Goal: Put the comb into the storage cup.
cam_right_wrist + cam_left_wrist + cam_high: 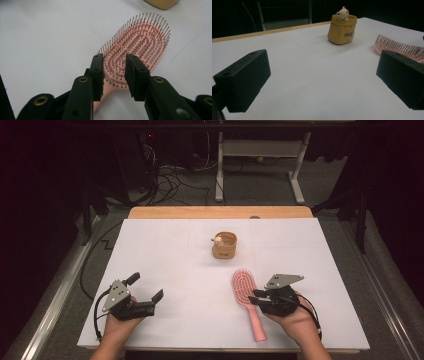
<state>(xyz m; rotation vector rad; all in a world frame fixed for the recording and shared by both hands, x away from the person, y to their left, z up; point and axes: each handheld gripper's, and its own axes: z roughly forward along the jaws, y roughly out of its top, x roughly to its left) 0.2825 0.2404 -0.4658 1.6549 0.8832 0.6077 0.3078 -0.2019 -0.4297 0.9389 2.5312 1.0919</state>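
Pink brush (246, 292) flat on counter (165, 270), at five o'clock from cup (224, 245). Right gripper (113, 75) part-open astride neck; left gripper (146, 292) wide, empty. Risks pinching bristles, brush pivoting or slipping.

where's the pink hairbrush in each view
High view: pink hairbrush right of centre, beside the right gripper.
Left gripper view: bristles at right edge.
Right gripper view: centre, between the jaws.
Shared landmark: tan pot.

Dark room; grey carpet floor (260, 185); cables (170, 180); white desk frame (260, 150) behind table.
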